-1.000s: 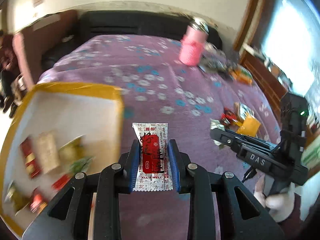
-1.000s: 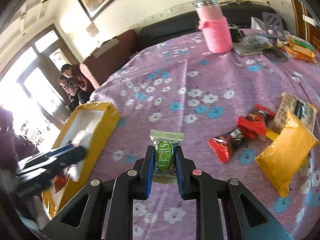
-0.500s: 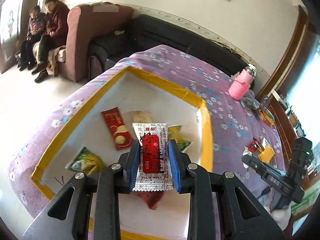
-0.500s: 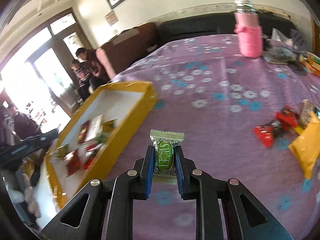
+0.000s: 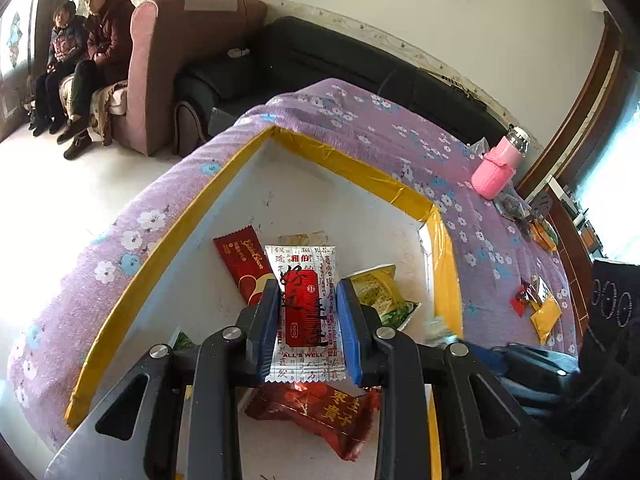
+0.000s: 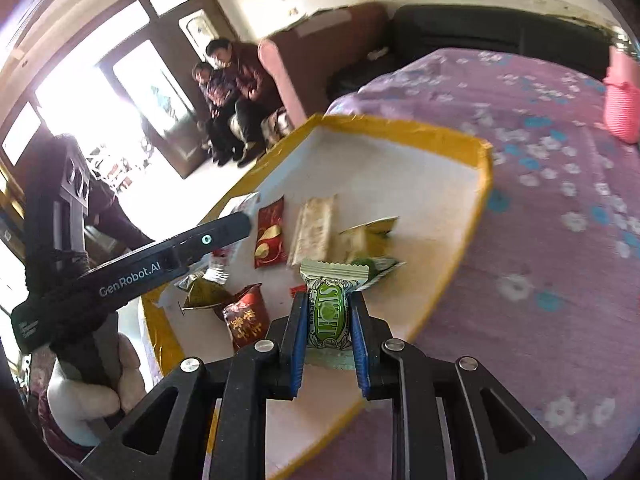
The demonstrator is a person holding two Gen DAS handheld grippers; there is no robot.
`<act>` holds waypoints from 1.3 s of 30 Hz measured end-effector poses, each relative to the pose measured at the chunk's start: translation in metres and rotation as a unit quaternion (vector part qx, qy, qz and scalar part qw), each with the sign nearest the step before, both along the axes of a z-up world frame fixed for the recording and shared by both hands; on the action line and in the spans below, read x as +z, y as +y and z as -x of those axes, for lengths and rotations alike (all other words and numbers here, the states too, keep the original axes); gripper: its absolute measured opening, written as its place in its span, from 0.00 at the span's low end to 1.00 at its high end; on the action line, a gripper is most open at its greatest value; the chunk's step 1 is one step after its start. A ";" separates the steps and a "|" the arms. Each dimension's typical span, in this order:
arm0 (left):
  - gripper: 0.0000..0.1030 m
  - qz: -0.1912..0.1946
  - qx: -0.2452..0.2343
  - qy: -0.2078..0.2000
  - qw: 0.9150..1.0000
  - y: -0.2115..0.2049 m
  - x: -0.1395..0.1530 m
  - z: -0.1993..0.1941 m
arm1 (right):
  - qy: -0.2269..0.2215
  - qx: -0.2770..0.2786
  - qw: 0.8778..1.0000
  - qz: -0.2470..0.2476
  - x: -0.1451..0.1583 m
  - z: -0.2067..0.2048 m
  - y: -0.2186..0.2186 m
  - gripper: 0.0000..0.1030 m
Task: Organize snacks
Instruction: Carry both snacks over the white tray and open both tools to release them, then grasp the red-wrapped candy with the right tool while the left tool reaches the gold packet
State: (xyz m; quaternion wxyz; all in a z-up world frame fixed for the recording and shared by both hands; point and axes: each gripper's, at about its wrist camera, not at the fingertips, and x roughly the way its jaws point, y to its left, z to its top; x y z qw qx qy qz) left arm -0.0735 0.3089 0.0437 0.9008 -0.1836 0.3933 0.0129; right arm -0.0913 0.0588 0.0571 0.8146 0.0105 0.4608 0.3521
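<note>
My left gripper [image 5: 308, 308] is shut on a white and red snack packet [image 5: 306, 312], held over the white inside of a yellow-rimmed box [image 5: 352, 168]. Several snacks lie in the box: a dark red bar [image 5: 240, 264], a yellow-green packet [image 5: 380, 292] and a dark red packet [image 5: 320, 408] under the jaws. My right gripper [image 6: 328, 320] is shut on a green and white candy [image 6: 328, 312], above the near right part of the same box [image 6: 400, 128]. In the right wrist view the left gripper [image 6: 240, 218] reaches in from the left over the box.
The box sits on a purple flowered cloth [image 5: 360, 120]. A pink bottle [image 5: 496, 168] stands at the far side, and loose snacks [image 5: 536, 304] lie at the right. Two people [image 5: 84, 40] sit on a sofa beyond the table. A dark couch [image 5: 320, 60] runs behind it.
Both grippers have swung left from the open cloth to over the box, each keeping its packet. The left one arrived first and has since sunk a little closer to the snacks.
</note>
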 end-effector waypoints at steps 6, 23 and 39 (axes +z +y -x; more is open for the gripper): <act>0.26 0.010 -0.013 0.025 1.000 -0.002 -0.018 -0.008 | 0.020 0.005 0.999 0.037 -0.017 -0.016 0.025 0.19; 0.73 0.072 0.036 0.002 0.997 0.011 0.002 0.030 | 0.024 -0.030 0.999 0.009 -0.013 -0.011 -0.005 0.35; 0.74 0.121 -0.019 -0.051 0.991 -0.047 0.034 0.046 | -0.013 -0.113 0.990 -0.080 0.014 0.021 -0.133 0.46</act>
